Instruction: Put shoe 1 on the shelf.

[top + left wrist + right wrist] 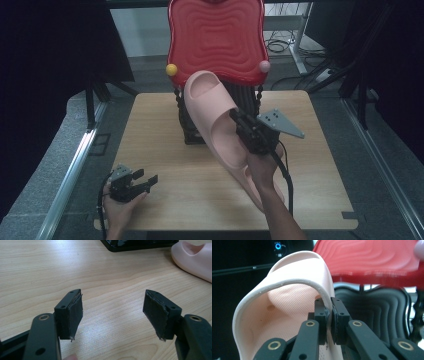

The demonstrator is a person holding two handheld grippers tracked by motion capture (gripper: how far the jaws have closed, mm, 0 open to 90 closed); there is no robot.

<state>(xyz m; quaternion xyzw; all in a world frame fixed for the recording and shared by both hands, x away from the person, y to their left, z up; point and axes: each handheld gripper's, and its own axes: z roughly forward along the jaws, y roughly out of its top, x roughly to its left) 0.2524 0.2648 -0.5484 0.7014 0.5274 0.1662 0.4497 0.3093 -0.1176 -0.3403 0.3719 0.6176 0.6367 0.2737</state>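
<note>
A pale pink slide sandal [210, 107] hangs tilted in the air, its toe end up near the red tray. My right gripper [235, 116] is shut on the edge of its strap; in the right gripper view the two jaws [328, 315] pinch the sandal's [287, 305] thin pink rim between them. A second pink sandal [193, 258] lies on the wooden table [165, 150], partly under my right hand [260, 192]. My left gripper [149, 181] rests low at the table's front left, open, with bare wood between its pads [112, 312].
A tiered rack stands at the back middle of the table, with a red wavy tray [217, 37] on top, a black tray [374, 307] below it and a black base [192, 132]. Yellow [171, 69] and pink [264, 66] balls cap its front corners.
</note>
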